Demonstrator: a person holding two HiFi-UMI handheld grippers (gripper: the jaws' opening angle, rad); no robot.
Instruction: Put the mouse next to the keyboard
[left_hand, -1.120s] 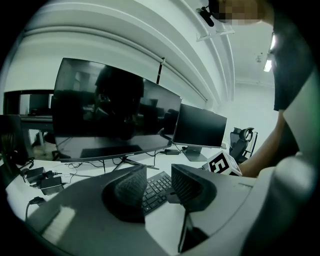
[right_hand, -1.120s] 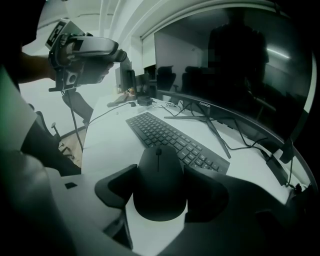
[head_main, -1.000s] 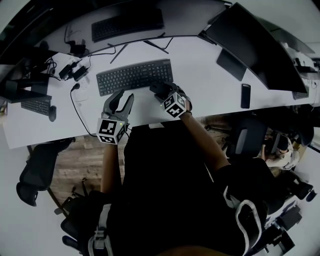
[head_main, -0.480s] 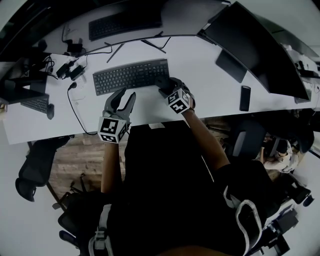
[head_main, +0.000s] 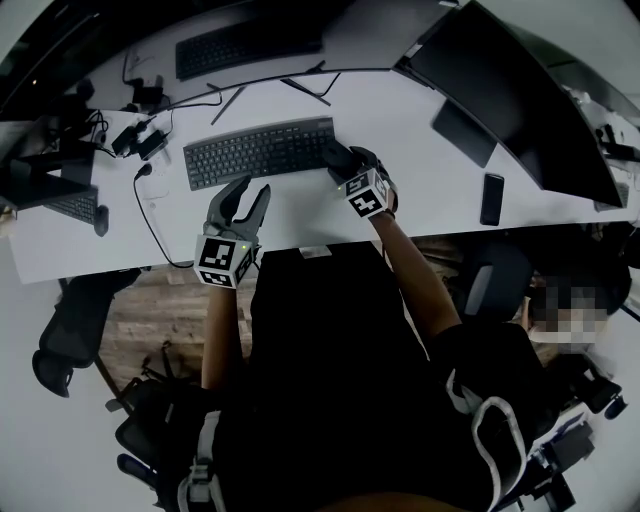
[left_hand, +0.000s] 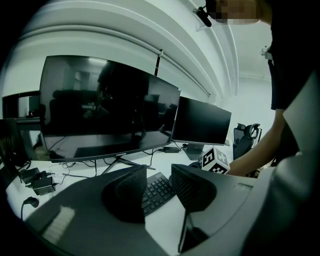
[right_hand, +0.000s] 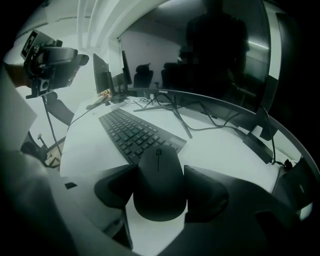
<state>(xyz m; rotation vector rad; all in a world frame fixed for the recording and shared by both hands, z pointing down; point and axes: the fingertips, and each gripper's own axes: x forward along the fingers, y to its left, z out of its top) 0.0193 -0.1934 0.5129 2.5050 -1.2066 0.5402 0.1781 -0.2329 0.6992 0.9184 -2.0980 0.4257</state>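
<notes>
Right gripper view gives me the clearest read: the right gripper is clamped on the black mouse, one pad pressed to each flank. The mouse's long axis runs straight away from the camera along the jaws, its scroll-wheel end pointing at the near right corner of the keyboard. The nose sits right at that corner – whether it touches I cannot tell, nor whether the mouse rests on the desk.

From the head view, the mouse sits just above the middle of the frame, at the right end of the keyboard, nose toward the upper left.

My left gripper is released – jaws apart, nothing between them, only the keyboard seen beyond the gap. In the head view it hangs over the desk's front edge, below the keyboard.

A small white logo sits on the lower bezel of the curved monitor; it is too small for me to read.
</notes>
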